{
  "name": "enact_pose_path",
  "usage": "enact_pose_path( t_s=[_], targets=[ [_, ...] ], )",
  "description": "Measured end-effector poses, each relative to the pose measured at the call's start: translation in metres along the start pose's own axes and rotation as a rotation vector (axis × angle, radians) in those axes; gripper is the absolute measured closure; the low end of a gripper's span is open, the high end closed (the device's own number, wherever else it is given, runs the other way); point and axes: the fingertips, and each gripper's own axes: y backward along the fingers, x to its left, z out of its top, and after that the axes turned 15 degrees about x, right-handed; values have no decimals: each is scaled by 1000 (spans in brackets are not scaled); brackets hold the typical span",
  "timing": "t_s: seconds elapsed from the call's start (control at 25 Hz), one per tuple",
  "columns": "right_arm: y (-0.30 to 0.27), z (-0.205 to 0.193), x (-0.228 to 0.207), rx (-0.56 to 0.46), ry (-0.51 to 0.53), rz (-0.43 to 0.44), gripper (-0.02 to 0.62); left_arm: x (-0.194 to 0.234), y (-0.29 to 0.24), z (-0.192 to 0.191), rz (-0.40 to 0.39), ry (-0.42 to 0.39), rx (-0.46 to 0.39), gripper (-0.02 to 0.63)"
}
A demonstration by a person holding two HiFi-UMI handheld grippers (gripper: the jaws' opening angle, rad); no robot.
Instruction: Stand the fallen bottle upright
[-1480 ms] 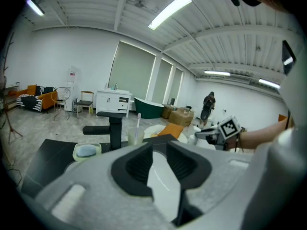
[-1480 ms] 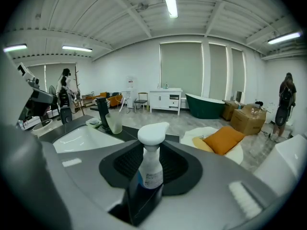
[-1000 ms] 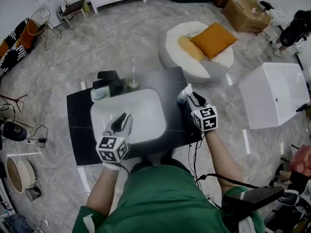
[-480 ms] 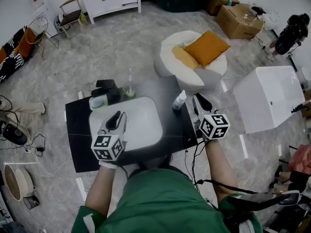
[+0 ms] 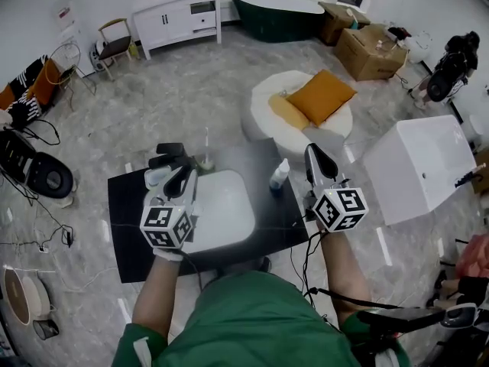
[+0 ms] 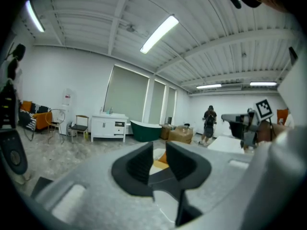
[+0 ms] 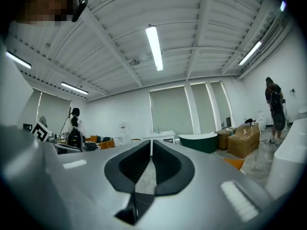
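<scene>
A small white bottle with a blue base (image 5: 280, 176) stands upright on the black table (image 5: 126, 228), to the right of the white basin (image 5: 229, 209). My right gripper (image 5: 315, 153) hovers to the right of the bottle and well above it, apart from it. Its jaws are closing and almost together in the right gripper view (image 7: 151, 150), with nothing between them. My left gripper (image 5: 183, 177) hangs above the basin's far left corner. In the left gripper view (image 6: 159, 153) a narrow gap shows between its pads, and they hold nothing.
Dark holders (image 5: 170, 157) and a toothbrush in a cup (image 5: 207, 159) stand at the table's far edge. Beyond lie a white pouf with an orange cushion (image 5: 321, 96), a white tub (image 5: 420, 167), cardboard boxes (image 5: 372, 48) and a green bathtub (image 5: 275, 10).
The right gripper came off the bottle, rose and brought its jaws together. The bottle is left standing on the table. The left gripper also rose above the basin.
</scene>
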Motion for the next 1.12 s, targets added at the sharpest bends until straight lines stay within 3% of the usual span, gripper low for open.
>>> enact_pose_path(
  t_s=[0.32,0.56,1.12],
  targets=[
    [25,41,27,-84,132,-31,591,-5,22,56,10,-40,-121,528],
    [34,60,51,-124,169,-9,591,-10,36,81,65,-163,-167,528],
    [39,70,68,-196,240,-10,594,-15,41,94,54,-181,-193,528]
  ],
)
